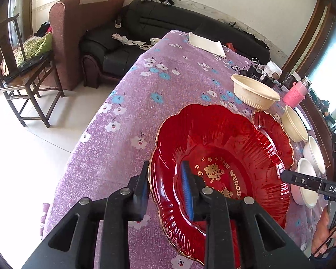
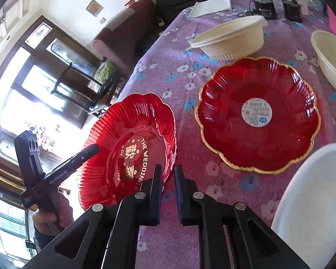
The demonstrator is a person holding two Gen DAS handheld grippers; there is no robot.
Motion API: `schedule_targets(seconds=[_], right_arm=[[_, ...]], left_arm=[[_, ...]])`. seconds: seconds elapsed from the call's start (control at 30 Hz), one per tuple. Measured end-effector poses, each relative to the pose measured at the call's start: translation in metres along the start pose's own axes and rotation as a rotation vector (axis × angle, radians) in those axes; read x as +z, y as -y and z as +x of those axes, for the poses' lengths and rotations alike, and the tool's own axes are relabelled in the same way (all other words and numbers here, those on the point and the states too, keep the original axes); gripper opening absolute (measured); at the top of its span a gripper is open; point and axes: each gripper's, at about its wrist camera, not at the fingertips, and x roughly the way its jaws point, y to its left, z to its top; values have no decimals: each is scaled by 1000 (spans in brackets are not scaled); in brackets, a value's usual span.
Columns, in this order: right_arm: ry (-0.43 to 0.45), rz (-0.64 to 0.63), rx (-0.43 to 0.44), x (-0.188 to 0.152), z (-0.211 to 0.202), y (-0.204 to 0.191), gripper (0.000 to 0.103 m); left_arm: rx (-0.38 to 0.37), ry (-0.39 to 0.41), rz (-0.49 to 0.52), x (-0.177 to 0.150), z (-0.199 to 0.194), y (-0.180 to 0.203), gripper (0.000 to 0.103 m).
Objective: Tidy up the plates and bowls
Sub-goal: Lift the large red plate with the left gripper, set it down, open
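Note:
A red glass plate with gold lettering (image 1: 224, 157) (image 2: 127, 148) hangs tilted near the table's left edge. My right gripper (image 2: 168, 168) is shut on its near rim, and its tip (image 1: 284, 176) shows at the plate's right side. My left gripper (image 1: 165, 165) straddles the opposite rim with one finger outside and the blue pad inside. A gap shows, so it stands open. A second red plate with a gold rim (image 2: 257, 114) (image 1: 273, 132) lies flat on the cloth. Two cream bowls (image 2: 230, 38) (image 2: 331, 60) and a white bowl (image 2: 313, 201) stand around it.
The purple flowered tablecloth (image 1: 145, 94) drops off at the left to the floor. At the far end lie a white paper (image 1: 207, 42), black boxes with cables (image 2: 264, 9) and a pink bottle (image 1: 294, 94). Beyond the table are a black sofa (image 1: 168, 22) and a wooden chair (image 1: 22, 71).

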Motion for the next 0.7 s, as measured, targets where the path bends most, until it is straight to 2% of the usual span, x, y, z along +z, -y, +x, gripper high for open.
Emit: schedule_targets(seconds=[0.5,0.57,0.63,0.7], right_arm=[[-1,-9,4,-11,5,2,15],[0,-17,3,-13,3,1,15],[5,-29,0,-14,0,0,15],[17,-48,-12,-16,-5,-2,15]], left_arm=[[-14,-7,-57,-11,11,-10,26],[-29,-2,-69,-13,10,-12,31],[-25,17,-78,-14,5,-13,42],[-10,45,-81,-17,-3,-14,48]])
